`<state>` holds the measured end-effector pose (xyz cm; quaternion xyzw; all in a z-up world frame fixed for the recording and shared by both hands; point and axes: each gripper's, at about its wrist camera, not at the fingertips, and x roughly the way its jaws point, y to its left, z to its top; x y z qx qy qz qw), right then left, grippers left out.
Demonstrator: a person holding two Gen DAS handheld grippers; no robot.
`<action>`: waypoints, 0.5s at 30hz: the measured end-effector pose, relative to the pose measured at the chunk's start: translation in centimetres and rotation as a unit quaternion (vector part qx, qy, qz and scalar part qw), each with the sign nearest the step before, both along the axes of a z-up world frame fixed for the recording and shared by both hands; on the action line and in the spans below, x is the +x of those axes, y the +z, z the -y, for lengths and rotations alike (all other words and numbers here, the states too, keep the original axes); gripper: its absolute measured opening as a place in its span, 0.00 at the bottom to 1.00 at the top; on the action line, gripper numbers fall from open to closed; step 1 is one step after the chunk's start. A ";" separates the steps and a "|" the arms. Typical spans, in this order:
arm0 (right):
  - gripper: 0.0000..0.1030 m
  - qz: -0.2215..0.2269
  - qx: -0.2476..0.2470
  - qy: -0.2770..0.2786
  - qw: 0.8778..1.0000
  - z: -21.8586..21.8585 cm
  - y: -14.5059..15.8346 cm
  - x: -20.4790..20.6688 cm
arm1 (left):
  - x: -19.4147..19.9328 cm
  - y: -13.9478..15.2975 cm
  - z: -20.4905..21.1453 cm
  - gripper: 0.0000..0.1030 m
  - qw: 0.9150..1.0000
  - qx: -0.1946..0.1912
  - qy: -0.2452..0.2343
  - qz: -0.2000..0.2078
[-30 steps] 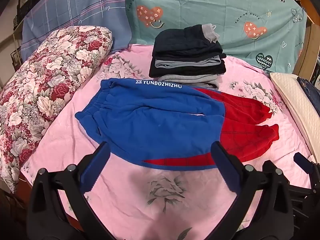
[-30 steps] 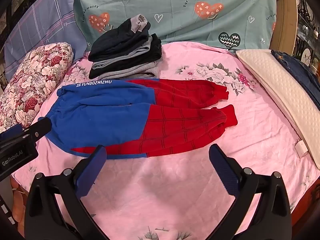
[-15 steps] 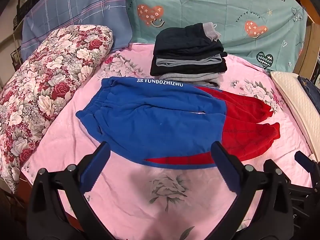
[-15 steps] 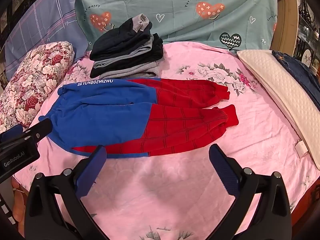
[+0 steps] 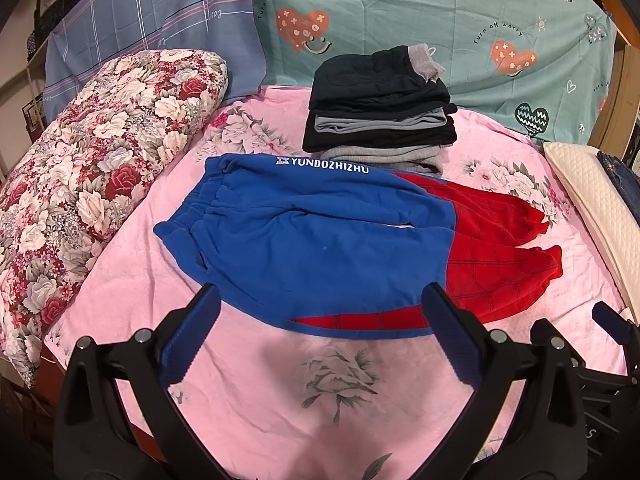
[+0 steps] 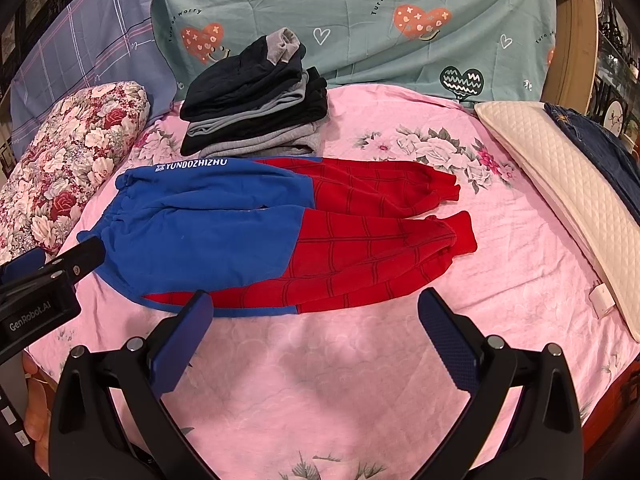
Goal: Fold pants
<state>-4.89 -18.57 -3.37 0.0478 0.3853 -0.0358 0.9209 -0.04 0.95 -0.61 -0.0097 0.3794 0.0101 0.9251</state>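
Pants (image 6: 280, 236) lie flat mid-bed (image 6: 360, 380), waistband at 9 o'clock, red cuffs at 3, legs side by side w/ a gap. Left gripper (image 5: 320, 316) & right gripper (image 6: 316, 312) both spread wide, nothing held, hovering near the 6 o'clock hem. Risk: fleece is thick, so a shallow pinch prob grabs only the top layer & the fold skews. Folded stack (image 6: 252, 100) touches the far leg at 12; could get dragged.

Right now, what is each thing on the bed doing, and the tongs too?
Blue and red pants: spread flat, unfolded, legs side by side.
Stack of dark and grey clothes: folded, piled behind the pants.
Left tongs: open, holding nothing.
Right tongs: open, holding nothing.
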 end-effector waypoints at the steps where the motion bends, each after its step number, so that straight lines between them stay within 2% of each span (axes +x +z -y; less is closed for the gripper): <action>1: 0.99 0.000 0.000 0.000 1.000 -0.1 -0.1 0.0 | 0.0 0.0 0.0 0.98 1.000 0.000 0.000 0.000; 15: 0.99 -0.001 -0.001 0.000 1.000 0.1 -0.1 -0.1 | 0.2 0.0 -0.1 0.98 1.000 0.002 -0.001 -0.002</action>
